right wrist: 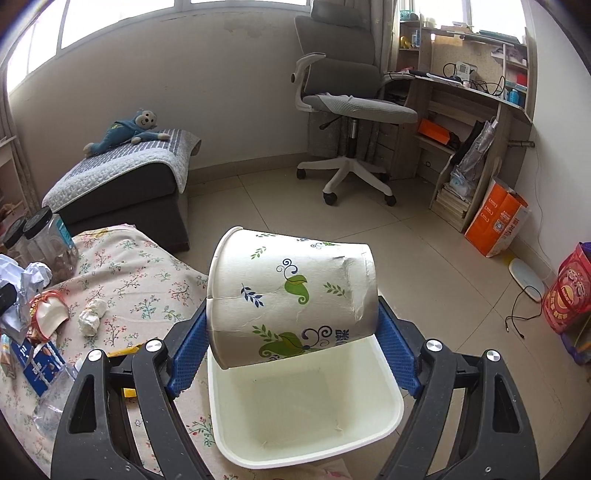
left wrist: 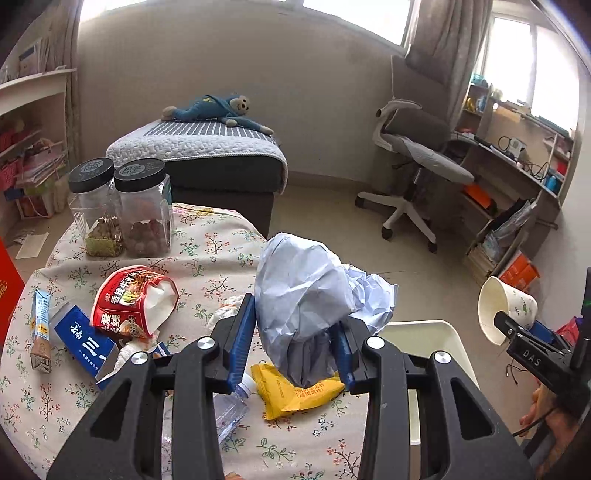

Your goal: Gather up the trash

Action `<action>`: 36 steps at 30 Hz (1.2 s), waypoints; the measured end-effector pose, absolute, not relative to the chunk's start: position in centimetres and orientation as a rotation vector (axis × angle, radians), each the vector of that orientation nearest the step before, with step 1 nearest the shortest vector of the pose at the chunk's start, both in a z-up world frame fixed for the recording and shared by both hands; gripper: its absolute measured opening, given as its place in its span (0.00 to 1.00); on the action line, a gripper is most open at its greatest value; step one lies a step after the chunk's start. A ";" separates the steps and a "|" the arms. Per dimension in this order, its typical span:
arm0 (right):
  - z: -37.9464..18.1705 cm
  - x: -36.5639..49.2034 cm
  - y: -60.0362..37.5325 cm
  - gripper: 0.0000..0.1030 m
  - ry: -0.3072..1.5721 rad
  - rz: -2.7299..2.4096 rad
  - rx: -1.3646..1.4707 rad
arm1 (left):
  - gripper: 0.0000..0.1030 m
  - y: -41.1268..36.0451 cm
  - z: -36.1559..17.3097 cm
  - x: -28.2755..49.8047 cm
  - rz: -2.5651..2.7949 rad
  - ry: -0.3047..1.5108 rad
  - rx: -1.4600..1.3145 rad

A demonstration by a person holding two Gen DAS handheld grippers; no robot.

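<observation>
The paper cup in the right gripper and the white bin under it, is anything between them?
Nothing: in the right wrist view the paper cup hangs sideways directly over the open white bin, only air between.

Daylight comes through a band of windows (right wrist: 177,18) high on a plain beige wall (right wrist: 221,92), which shows some stains near the top. The floor (right wrist: 258,206) is pale square tile. A dark ottoman (right wrist: 122,192) under a grey-striped quilt stands by the wall, a blue plush monkey (right wrist: 127,129) lying on it. A grey and white swivel chair (right wrist: 347,107) faces a wooden desk with shelves (right wrist: 476,99) in the corner. A curtain (left wrist: 439,48) hangs beside the window. White shelves (left wrist: 33,122) stand at the left.
</observation>
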State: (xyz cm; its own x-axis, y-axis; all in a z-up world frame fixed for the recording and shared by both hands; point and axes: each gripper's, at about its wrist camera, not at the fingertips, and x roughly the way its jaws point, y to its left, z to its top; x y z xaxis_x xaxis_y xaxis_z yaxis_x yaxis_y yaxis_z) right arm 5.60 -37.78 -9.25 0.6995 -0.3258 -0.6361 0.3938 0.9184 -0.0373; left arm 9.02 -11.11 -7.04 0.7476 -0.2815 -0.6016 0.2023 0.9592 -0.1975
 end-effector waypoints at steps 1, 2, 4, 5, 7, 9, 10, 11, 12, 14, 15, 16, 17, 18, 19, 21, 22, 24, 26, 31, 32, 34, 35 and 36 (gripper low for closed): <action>-9.6 5.5 -38.3 0.77 0.695 -0.413 0.109 | 0.38 -11.8 -7.1 8.9 -0.278 0.678 -0.119; -9.8 5.4 -38.9 0.77 0.701 -0.419 0.116 | 0.38 -12.5 -7.2 8.8 -0.291 0.681 -0.115; -10.1 5.2 -39.7 0.77 0.712 -0.425 0.128 | 0.38 -14.1 -7.3 8.8 -0.324 0.689 -0.109; -10.2 5.1 -40.0 0.77 0.715 -0.426 0.131 | 0.38 -15.0 -7.4 8.7 -0.339 0.691 -0.104; -10.3 4.8 -40.7 0.78 0.736 -0.435 0.135 | 0.38 -16.7 -7.3 8.6 -0.368 0.690 -0.084; -10.4 4.3 -41.8 0.81 0.737 -0.466 0.153 | 0.38 -18.5 -7.3 8.5 -0.400 0.689 -0.067; -10.3 4.0 -42.4 0.82 0.734 -0.476 0.169 | 0.38 -19.4 -7.3 8.5 -0.418 0.690 -0.059; -10.1 3.7 -42.9 0.83 0.730 -0.486 0.186 | 0.38 -20.2 -7.4 8.5 -0.435 0.693 -0.050; -10.0 3.3 -43.5 0.84 0.724 -0.494 0.201 | 0.38 -21.1 -7.5 8.5 -0.449 0.697 -0.041; -9.7 2.7 -44.4 0.86 0.711 -0.513 0.217 | 0.38 -22.8 -7.7 8.6 -0.476 0.704 -0.027; -9.6 2.3 -44.9 0.87 0.707 -0.522 0.222 | 0.38 -23.5 -7.7 8.7 -0.490 0.711 -0.026; -9.5 2.0 -45.3 0.87 0.704 -0.531 0.229 | 0.38 -24.3 -7.8 8.8 -0.504 0.716 -0.027; -9.5 1.7 -45.8 0.87 0.701 -0.540 0.240 | 0.38 -25.0 -7.8 8.9 -0.518 0.722 -0.027; -9.4 1.4 -46.3 0.87 0.699 -0.551 0.250 | 0.38 -25.8 -7.8 8.9 -0.533 0.726 -0.025; -9.3 1.1 -46.8 0.88 0.696 -0.564 0.261 | 0.38 -26.5 -7.7 8.9 -0.546 0.727 -0.021; -9.2 0.6 -47.7 0.88 0.690 -0.586 0.288 | 0.38 -27.9 -7.7 8.8 -0.571 0.730 -0.011; -9.1 0.3 -48.2 0.88 0.688 -0.595 0.303 | 0.39 -28.6 -7.7 8.7 -0.583 0.734 -0.007; -9.1 -0.2 -49.2 0.89 0.687 -0.614 0.334 | 0.39 -29.8 -7.8 8.8 -0.606 0.748 -0.003; -9.2 -0.7 -50.2 0.89 0.687 -0.633 0.363 | 0.39 -31.1 -8.0 8.9 -0.621 0.763 -0.002; -9.3 -1.2 -51.2 0.89 0.682 -0.686 0.384 | 0.50 -33.3 -8.7 9.3 -0.656 0.814 -0.012; -9.4 -1.2 -51.2 0.89 0.683 -0.691 0.384 | 0.57 -33.6 -8.8 9.4 -0.651 0.822 -0.012; -9.5 -1.1 -50.9 0.89 0.685 -0.693 0.377 | 0.66 -33.4 -8.6 9.3 -0.641 0.818 -0.029; -9.4 -1.0 -50.6 0.89 0.685 -0.693 0.368 | 0.66 -33.3 -8.4 9.1 -0.637 0.813 -0.030; -9.3 -0.9 -50.4 0.89 0.681 -0.694 0.354 | 0.70 -33.1 -8.2 9.0 -0.627 0.809 -0.023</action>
